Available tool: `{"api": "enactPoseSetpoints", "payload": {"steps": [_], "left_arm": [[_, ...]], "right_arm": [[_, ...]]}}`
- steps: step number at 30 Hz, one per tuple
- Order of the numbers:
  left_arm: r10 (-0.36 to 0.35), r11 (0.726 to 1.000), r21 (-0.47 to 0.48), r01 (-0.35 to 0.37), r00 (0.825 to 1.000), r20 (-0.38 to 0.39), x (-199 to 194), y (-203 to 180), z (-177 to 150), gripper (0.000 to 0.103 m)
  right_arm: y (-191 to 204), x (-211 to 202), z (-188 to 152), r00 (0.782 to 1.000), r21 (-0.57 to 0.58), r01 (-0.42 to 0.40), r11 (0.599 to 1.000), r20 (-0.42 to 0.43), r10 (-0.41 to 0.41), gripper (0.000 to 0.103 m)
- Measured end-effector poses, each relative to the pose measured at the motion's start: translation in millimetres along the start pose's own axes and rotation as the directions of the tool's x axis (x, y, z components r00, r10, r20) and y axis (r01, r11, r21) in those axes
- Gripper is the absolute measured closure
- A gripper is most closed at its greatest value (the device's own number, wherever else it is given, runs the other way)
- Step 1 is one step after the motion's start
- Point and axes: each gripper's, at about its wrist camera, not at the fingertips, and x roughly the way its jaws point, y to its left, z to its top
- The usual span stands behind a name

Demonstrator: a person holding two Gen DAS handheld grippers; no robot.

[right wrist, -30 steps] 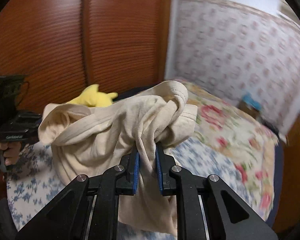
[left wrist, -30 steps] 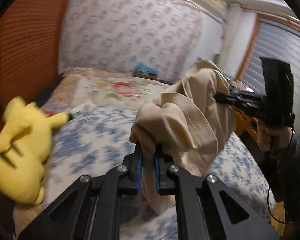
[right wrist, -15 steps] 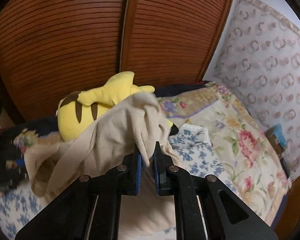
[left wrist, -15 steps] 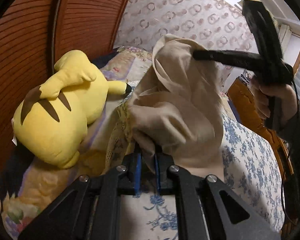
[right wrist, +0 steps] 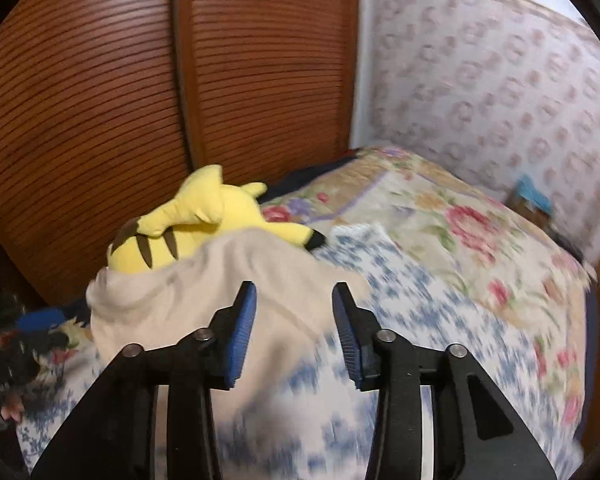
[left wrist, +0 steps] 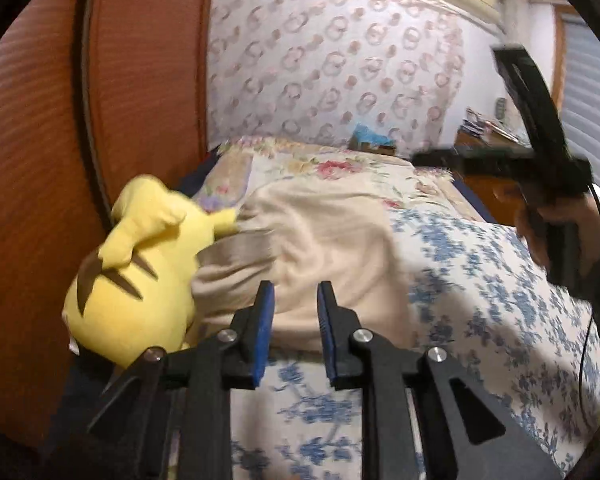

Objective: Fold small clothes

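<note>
The beige garment (left wrist: 320, 248) lies in a loose heap on the bed (left wrist: 500, 300), its far edge pressed up against the yellow plush toy (left wrist: 140, 272). Both tools are released: the left hand-held gripper (left wrist: 294, 296) hovers just short of the garment's near edge with its blue pads spread and nothing between them, and the right hand-held gripper (right wrist: 294, 300) hangs over the cloth with its jaws wider apart, also holding nothing.

The main risk is the plush toy. The cloth touches it, and in the right wrist view part of the garment rides up its side, so a pinch taken on the side nearest the toy could catch plush along with fabric, or drag the toy across the bed when the cloth is pulled flat.

The garment is also bunched, with no hem, sleeve or corner clearly showing. A grasp into the middle of the heap would probably take several layers at once and give a crooked fold. Both views are blurred, so exact edges cannot be told.
</note>
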Motion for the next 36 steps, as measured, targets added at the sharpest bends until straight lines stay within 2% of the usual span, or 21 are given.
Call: {"api": "enactPoseSetpoints", "payload": {"steps": [2, 6, 8, 12, 20, 26, 36], "left_arm": [[-0.026, 0.999, 0.027, 0.025, 1.000, 0.017, -7, -16, 3, 0.084], [-0.026, 0.997, 0.080, 0.022, 0.999, 0.047, -19, -52, 9, 0.084], [-0.037, 0.996, 0.088, 0.032, 0.998, 0.051, -24, -68, 11, 0.084], [-0.047, 0.993, 0.111, 0.038, 0.996, 0.071, -35, -98, 15, 0.084], [-0.074, 0.989, 0.133, 0.058, 0.990, 0.119, -59, -145, 20, 0.084], [-0.089, 0.988, 0.142, 0.068, 0.985, 0.146, -78, -163, 21, 0.083], [-0.080, 0.990, 0.127, 0.061, 0.985, 0.153, -87, -168, 22, 0.083]], "right_arm": [[-5, -28, -25, 0.999, 0.048, 0.041, 0.998, 0.016, -0.042, 0.058], [-14, -81, -67, 0.990, 0.132, 0.120, 0.984, 0.053, -0.127, 0.057], [-16, -108, -85, 0.981, 0.161, 0.166, 0.973, 0.075, -0.180, 0.057], [-21, -159, -115, 0.965, 0.235, 0.207, 0.950, 0.109, -0.238, 0.057], [-22, -236, -150, 0.912, 0.342, 0.303, 0.890, 0.168, -0.375, 0.056], [-21, -262, -162, 0.892, 0.369, 0.325, 0.871, 0.184, -0.412, 0.056], [-13, -275, -173, 0.880, 0.387, 0.334, 0.859, 0.199, -0.432, 0.056]]}}
